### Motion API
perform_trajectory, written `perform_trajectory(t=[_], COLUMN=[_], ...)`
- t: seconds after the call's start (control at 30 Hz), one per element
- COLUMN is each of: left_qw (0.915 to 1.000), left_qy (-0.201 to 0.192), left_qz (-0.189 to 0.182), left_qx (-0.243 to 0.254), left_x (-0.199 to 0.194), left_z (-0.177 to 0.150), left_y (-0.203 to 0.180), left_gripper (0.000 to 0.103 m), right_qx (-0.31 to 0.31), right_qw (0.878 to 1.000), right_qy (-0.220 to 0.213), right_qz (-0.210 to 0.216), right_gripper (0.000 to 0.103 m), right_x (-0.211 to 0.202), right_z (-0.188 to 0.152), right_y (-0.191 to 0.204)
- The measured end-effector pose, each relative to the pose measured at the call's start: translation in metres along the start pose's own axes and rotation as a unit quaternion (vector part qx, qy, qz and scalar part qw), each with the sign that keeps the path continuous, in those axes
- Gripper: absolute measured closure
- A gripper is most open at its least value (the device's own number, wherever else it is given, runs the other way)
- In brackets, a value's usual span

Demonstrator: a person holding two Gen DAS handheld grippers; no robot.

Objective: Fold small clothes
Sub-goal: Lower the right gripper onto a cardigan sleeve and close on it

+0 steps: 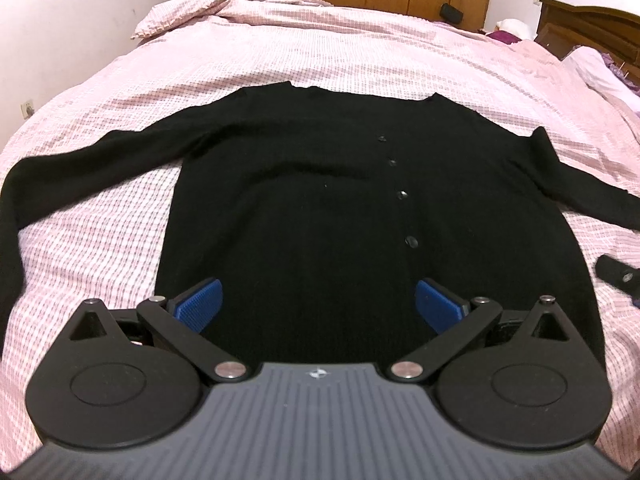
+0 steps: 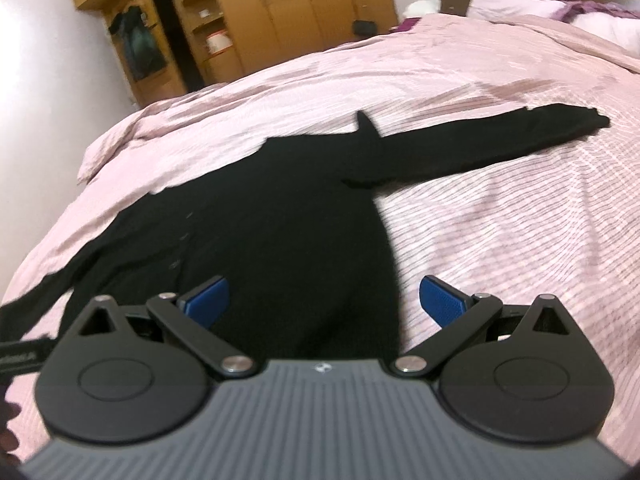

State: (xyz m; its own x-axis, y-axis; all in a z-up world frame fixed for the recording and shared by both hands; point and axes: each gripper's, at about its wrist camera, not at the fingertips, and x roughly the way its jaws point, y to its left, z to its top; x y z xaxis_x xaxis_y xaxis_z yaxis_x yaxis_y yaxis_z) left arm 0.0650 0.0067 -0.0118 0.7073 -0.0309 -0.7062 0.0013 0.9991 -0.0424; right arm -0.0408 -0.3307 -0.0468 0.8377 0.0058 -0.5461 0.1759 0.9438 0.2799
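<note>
So far nothing looks folded: the black cardigan (image 1: 320,184) lies spread flat, front side up, on the pink checked bed cover (image 1: 360,52), its body smooth and both sleeves stretched out to the sides. By my reading the whole fold is still ahead — sleeves in, sides over, then the body doubled up. The cardigan is a dark knit with a row of small black buttons (image 1: 401,196) running down the front, closed as far as I can tell, and only a faint crease across the chest. Its right sleeve (image 2: 480,140) reaches far out toward the pillows. The left gripper (image 1: 319,302) hovers over the hem with its blue fingers (image 1: 200,300) spread wide and holding nothing; the right gripper (image 2: 324,300) hangs above the hem's right edge, also released and empty.
</note>
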Motion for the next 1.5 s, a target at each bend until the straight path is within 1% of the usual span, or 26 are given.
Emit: perform_trajectory(t=[0.07,0.17,0.27,0.5,0.73,0.8,0.9,1.03,1.1,1.2,1.3,1.4,1.5], left_qw=[1.0,0.9998,0.9997,0.9995,0.999,0.999,0.9988,0.998,0.9981,0.9977,0.9976,0.9978,0.998], left_qy=[0.002,0.015,0.019,0.028,0.039,0.041,0.045,0.061,0.056,0.056,0.058,0.057,0.051], left_qz=[0.0,-0.009,-0.012,-0.013,-0.011,-0.01,-0.008,0.0,0.005,0.01,0.01,0.009,0.012], left_qx=[0.004,0.009,0.011,0.01,0.019,0.017,0.014,0.016,0.026,0.038,0.036,0.032,0.034], left_x=[0.008,0.022,0.036,0.07,0.102,0.11,0.123,0.139,0.143,0.147,0.15,0.15,0.15], left_z=[0.008,0.022,0.035,0.059,0.071,0.073,0.074,0.07,0.068,0.064,0.061,0.058,0.055], left_y=[-0.002,-0.006,-0.01,-0.026,-0.041,-0.043,-0.047,-0.05,-0.053,-0.056,-0.055,-0.053,-0.053], left_gripper=[0.0,0.0,0.0,0.0,0.0,0.0,0.0,0.0,0.0,0.0,0.0,0.0,0.0], right_qx=[0.009,0.042,0.074,0.096,0.125,0.131,0.14,0.178,0.19,0.188,0.185,0.18,0.16], right_qw=[1.0,0.999,0.996,0.988,0.978,0.976,0.974,0.97,0.967,0.966,0.967,0.969,0.971], right_qy=[-0.002,0.002,-0.003,-0.033,-0.046,-0.047,-0.051,-0.038,-0.042,-0.062,-0.069,-0.065,-0.059], right_qz=[-0.01,-0.024,-0.051,-0.118,-0.158,-0.167,-0.168,-0.163,-0.164,-0.164,-0.16,-0.159,-0.17], right_gripper=[0.0,0.0,0.0,0.0,0.0,0.0,0.0,0.0,0.0,0.0,0.0,0.0,0.0], right_x=[0.008,0.024,0.039,0.066,0.096,0.106,0.119,0.14,0.147,0.152,0.155,0.157,0.163], right_z=[0.009,0.026,0.042,0.076,0.105,0.112,0.121,0.126,0.125,0.12,0.117,0.121,0.126], right_y=[-0.012,-0.039,-0.07,-0.136,-0.2,-0.215,-0.236,-0.262,-0.27,-0.272,-0.276,-0.277,-0.273])
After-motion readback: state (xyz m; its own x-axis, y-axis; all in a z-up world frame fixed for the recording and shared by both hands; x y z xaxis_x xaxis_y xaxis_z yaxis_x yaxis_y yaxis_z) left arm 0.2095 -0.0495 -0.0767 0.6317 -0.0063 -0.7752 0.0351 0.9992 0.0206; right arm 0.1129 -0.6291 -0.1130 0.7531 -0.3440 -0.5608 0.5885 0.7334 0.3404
